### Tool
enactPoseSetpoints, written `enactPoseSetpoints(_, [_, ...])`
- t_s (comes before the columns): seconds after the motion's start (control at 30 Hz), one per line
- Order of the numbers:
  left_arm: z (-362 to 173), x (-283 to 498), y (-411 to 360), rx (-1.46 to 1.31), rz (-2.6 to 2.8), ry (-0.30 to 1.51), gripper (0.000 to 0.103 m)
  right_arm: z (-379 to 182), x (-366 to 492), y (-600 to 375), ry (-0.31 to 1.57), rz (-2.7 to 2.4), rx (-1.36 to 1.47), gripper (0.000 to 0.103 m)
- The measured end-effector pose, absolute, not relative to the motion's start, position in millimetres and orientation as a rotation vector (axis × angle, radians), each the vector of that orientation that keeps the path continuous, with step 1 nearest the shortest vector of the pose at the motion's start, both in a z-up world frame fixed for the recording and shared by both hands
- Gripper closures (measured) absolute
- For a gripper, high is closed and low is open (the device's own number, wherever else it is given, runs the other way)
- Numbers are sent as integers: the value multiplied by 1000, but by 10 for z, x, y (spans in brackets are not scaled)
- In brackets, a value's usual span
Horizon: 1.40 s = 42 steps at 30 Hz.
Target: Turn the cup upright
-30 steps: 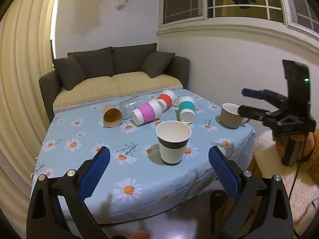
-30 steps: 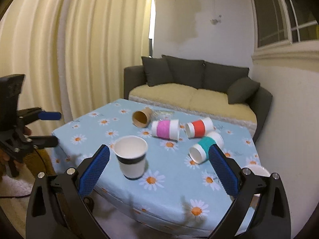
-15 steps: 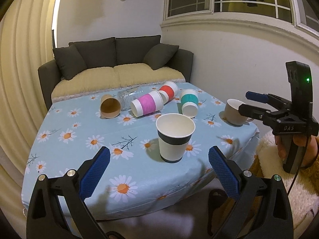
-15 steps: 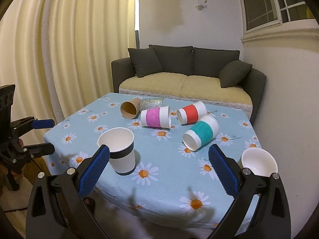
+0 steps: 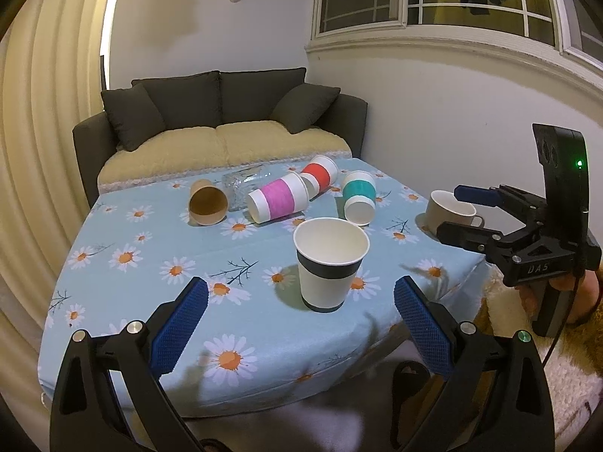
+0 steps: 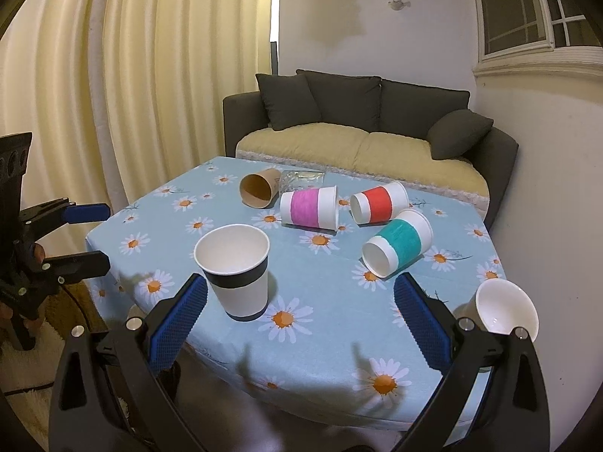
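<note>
A white paper cup with a black band stands upright near the table's front edge. Behind it several cups lie on their sides: brown, pink-banded, red-banded and teal-banded. My left gripper is open and empty, just short of the upright cup. My right gripper is open and empty over the table's front edge; it also shows in the left wrist view.
A white ceramic cup stands at the table's right edge. A clear glass object lies behind the pink cup. The table carries a blue daisy cloth. A dark sofa stands behind it, curtains on the left.
Both grippers have moved closer to the table, so the cups look larger. Both stay open. No cup has moved.
</note>
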<state>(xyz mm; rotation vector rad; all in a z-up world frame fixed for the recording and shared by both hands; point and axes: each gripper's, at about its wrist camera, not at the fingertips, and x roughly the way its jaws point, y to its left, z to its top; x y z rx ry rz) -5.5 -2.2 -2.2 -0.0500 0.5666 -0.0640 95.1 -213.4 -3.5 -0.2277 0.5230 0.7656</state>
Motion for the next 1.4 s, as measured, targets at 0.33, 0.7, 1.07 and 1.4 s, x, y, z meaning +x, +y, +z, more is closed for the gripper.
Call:
enactPoseSetpoints(0.33, [-14, -67, -35, -49, -69, 557, 6, -19, 905, -2136, 502, 762, -232, 5])
enactPoseSetpoints(0.7, [-13, -59, -29, -49, -69, 559, 6, 6, 876, -2170, 480, 761, -225, 5])
enactPoseSetpoints(1.07, [-9, -63, -30, -54, -64, 550, 6, -4, 876, -2143, 482, 764, -241, 5])
enactPoseSetpoints(1.4, [-3, -77, -10, -62, -63, 544, 6, -24, 879, -2127, 484, 767, -247, 5])
